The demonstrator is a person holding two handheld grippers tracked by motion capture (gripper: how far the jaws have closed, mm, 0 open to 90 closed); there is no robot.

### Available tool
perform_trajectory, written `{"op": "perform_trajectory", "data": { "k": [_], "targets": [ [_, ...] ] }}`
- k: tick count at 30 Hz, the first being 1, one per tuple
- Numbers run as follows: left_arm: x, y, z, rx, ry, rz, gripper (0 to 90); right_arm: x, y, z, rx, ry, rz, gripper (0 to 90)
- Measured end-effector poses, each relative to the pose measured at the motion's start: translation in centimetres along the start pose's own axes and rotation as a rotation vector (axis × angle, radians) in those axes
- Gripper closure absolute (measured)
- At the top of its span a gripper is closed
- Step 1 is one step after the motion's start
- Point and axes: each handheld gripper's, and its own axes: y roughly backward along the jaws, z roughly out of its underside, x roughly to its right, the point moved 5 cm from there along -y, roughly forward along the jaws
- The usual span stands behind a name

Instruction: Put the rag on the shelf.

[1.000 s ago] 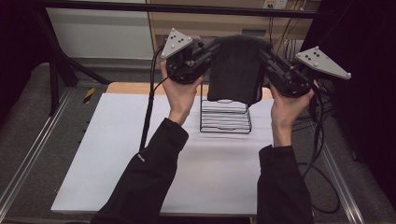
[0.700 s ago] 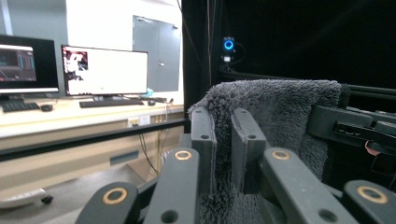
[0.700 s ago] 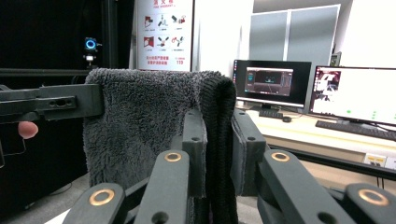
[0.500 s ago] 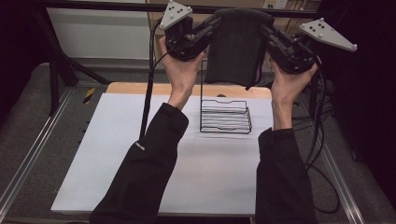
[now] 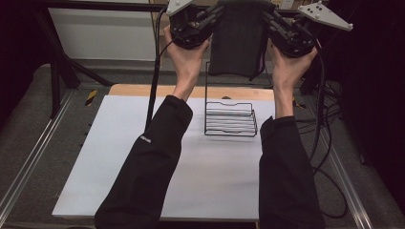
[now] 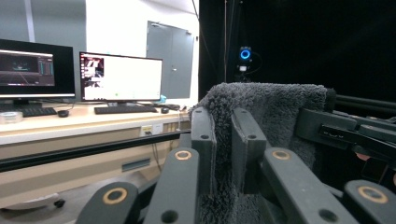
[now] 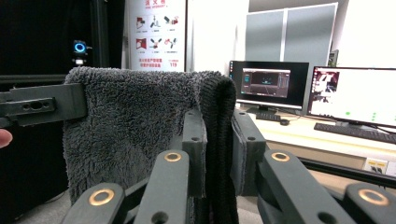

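while both the left gripper (image 5: 217, 14) and right gripper (image 5: 267, 16) pinched the towel (image 5: 237, 40) shut, it hung at twelve o'clock above the rack (image 5: 230, 119); lowering it over the rack probably came next.

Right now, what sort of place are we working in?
Probably a lab or recording workroom: desk monitors and a keyboard, a dark-curtained table holding a wire rack, and a ring-lit camera.

Dark grey fluffy towel (image 5: 237, 40), folded double, hanging upright in the air with its folded edge on top. Stretched flat between two upper corners, each pinched. Lower edge dangling free, well above the white worktop (image 5: 119, 157). Thick, shaggy pile plain in the left gripper view (image 6: 275, 100) and the right gripper view (image 7: 135, 121).
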Motion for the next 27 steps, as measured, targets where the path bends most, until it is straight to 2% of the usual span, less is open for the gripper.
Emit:
{"op": "perform_trajectory", "data": {
  "k": [3, 7, 10, 12, 17, 21, 27],
  "targets": [
    [-0.1, -0.4, 0.4, -0.004, -0.025, -0.004, 80.4, 0.3, -0.5, 0.4, -0.003, 0.002, 0.01, 78.5],
    [-0.5, -1.1, 1.2, -0.03, -0.016, -0.006, 80.4, 0.7, -1.1, 1.3, -0.019, -0.008, 0.024, 78.5],
    [-0.9, -1.4, 1.8, -0.045, -0.03, -0.003, 80.4, 0.9, -1.2, 2.1, -0.034, 0.0, 0.025, 78.5],
    [-1.1, -1.7, 2.4, -0.051, -0.022, 0.004, 80.5, 1.3, -1.2, 2.6, -0.042, -0.016, 0.019, 78.5],
    [-1.5, -2.3, 4.1, -0.076, 0.001, 0.029, 80.4, 1.9, -1.5, 3.9, -0.075, -0.01, 0.03, 78.5],
    [-1.9, -2.2, 5.3, -0.082, 0.025, 0.048, 80.4, 2.2, -1.2, 5.0, -0.089, -0.018, 0.02, 78.5],
    [-1.8, -1.5, 6.9, -0.109, 0.012, 0.072, 80.4, 1.9, -0.2, 6.7, -0.107, -0.017, 0.0, 78.4]
  ]
}}
